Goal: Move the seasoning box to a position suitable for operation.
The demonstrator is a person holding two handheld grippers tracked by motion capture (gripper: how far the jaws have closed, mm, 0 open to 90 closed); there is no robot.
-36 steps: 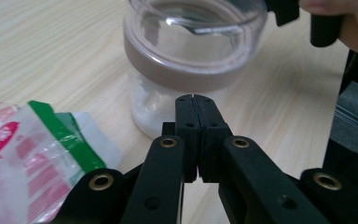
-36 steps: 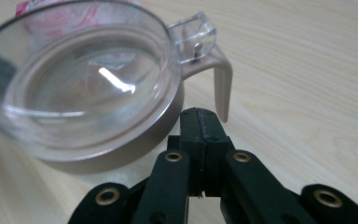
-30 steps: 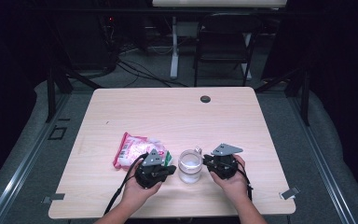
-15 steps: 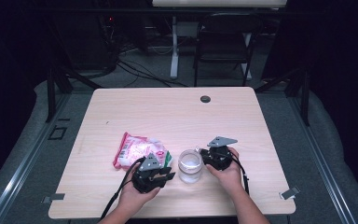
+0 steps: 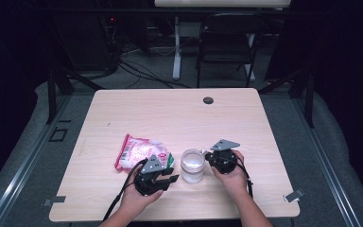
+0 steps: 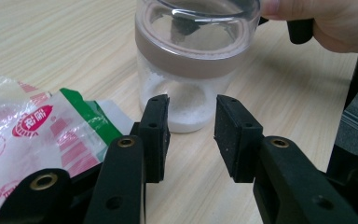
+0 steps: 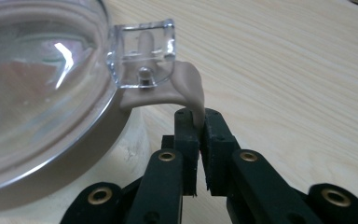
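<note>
Jar [image 5: 192, 165] upright near table's front edge, lid on, white granules inside. Right gripper [image 7: 199, 135] clamped on lid's tab [image 7: 189, 91]. Left gripper [image 6: 191, 133] parted, aimed at jar base, not touching. Packet [image 5: 139, 151] beside. Opening seemingly pending.

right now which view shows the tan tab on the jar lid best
The right gripper view: the tan tab is close up, pinched between the right gripper jaws. The left gripper view shows the jar but not the tab clearly; in the high view it is too small.
</note>
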